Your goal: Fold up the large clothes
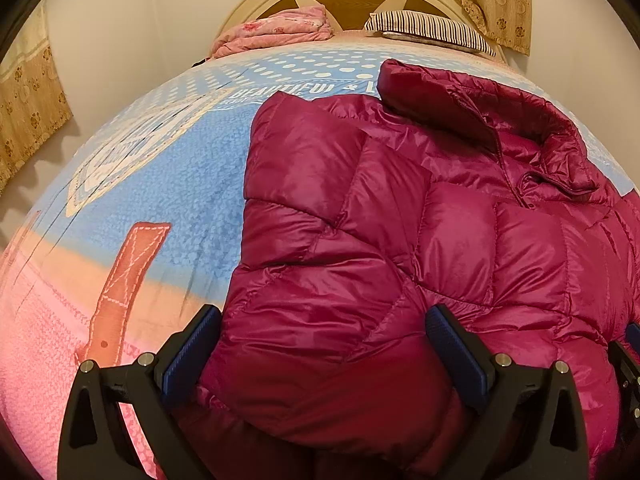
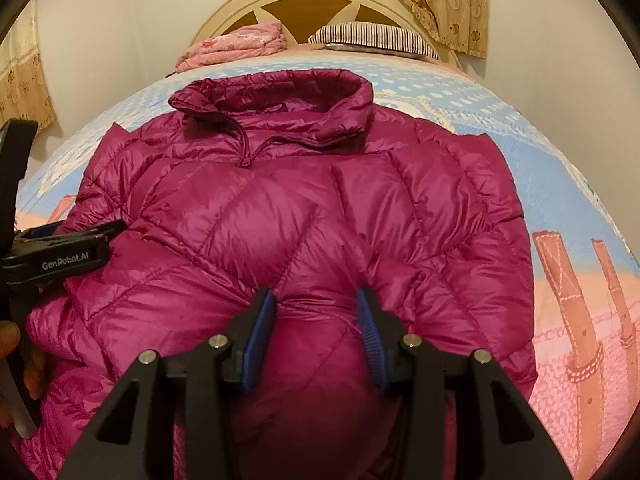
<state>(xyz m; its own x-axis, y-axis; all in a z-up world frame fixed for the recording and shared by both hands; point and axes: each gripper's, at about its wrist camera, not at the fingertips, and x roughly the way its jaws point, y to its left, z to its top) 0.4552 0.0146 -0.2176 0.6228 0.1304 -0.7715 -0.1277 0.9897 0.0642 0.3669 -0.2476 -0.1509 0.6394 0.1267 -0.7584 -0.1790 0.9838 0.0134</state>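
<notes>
Jacket: a magenta puffer jacket (image 2: 304, 208) lies spread front-up on the bed (image 1: 160, 168), collar (image 2: 272, 92) at the far end, hem at the near edge; its long axis runs near to far.
Left hand-held gripper (image 1: 320, 352): fingers spread wide, straddling a bulge of the jacket's near-left part; whether the pads (image 1: 188, 348) press the cloth cannot be told.
Right hand-held gripper (image 2: 316, 336): jaws part-way apart with a puffed fold of the lower middle bulging between them; it looks lightly held, not firmly pinched.
Key relation: the jacket stretches away from both grippers toward the headboard (image 2: 304, 12); the left one sits nearer the left side edge.
Material: glossy, slippery nylon shell, quilted in diagonal seams, thick and springy.
Bedspread: blue and pink printed cotton, flat.
Far end: a striped pillow (image 2: 372, 38) and a pink bundle (image 2: 236, 44).
</notes>
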